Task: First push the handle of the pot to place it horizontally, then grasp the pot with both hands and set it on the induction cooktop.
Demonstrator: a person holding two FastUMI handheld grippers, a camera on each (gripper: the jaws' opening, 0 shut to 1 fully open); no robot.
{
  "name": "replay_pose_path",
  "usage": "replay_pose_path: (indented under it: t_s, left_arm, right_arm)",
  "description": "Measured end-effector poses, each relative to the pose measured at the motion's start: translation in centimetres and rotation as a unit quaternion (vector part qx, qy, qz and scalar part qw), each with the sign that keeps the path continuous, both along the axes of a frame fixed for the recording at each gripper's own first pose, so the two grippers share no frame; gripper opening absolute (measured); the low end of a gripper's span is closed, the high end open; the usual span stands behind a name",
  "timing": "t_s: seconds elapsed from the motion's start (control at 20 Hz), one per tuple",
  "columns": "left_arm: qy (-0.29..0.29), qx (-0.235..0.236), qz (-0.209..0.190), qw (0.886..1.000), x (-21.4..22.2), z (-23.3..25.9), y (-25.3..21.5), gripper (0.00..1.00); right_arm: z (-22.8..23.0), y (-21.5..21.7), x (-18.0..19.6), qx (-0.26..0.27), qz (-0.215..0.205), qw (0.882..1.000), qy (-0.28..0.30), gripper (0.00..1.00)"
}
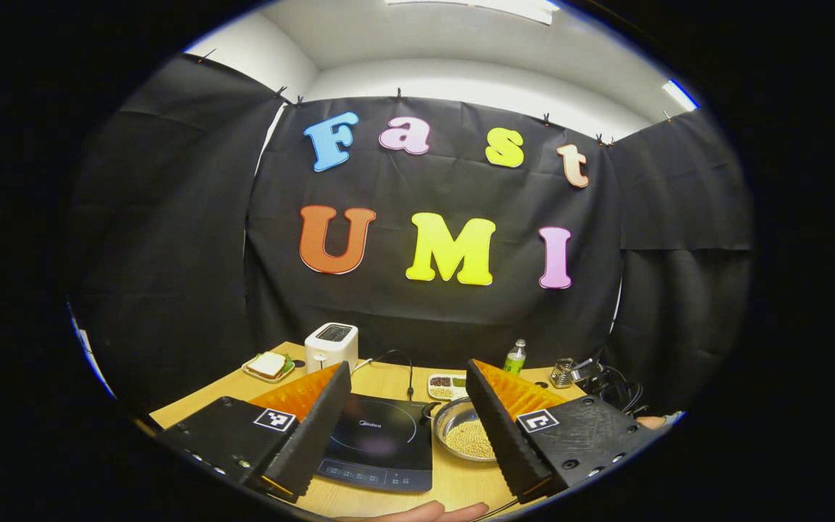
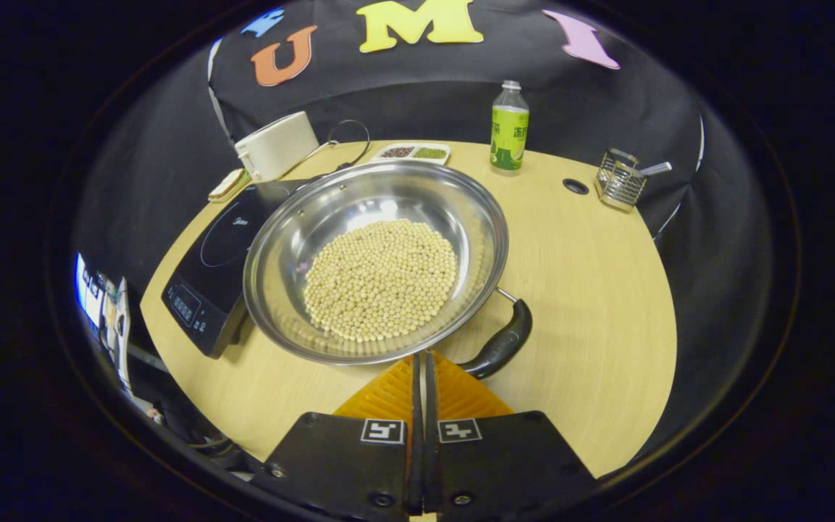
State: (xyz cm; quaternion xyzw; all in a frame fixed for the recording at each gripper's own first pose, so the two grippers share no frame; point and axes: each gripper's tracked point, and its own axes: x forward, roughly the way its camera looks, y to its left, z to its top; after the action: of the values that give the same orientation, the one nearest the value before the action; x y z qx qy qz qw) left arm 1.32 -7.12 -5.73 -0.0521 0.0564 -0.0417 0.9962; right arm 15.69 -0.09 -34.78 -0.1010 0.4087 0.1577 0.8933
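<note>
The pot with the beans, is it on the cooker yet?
Not yet. The pot sits on the table beside the induction cooktop. The shut right gripper is near its handle, which still points slantwise. The left gripper is open. Grasping and lifting remain.

You are looking at a shallow, shiny steel pot standing upright on the wooden surface, its bottom covered by a heap of small pale round beans. Its dark curved handle sticks out from the near rim, angled toward the lower right in the right gripper view. Just beside the pot, to its left in that view, lies the flat black induction cooktop, with a circle marked on its glass top and a control strip along one edge; the pot's rim overlaps the cooktop's edge in that view.
</note>
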Motion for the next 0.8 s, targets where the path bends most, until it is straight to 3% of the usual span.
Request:
replay_pose_path:
  t_s: [0.4,0.8]
  left_arm:
    - [0.035,-0.003,0.007,0.999,1.7,-2.1,-0.8,0.95]
    - [0.054,-0.007,-0.022,0.998,2.9,-3.6,-2.3,0.95]
  right_arm:
    - [0.4,-2.0,3.2,0.001,-0.017,1.0,-0.003,0.02]
    - [0.0,-3.8,5.9,0.005,-0.047,0.999,0.003,0.04]
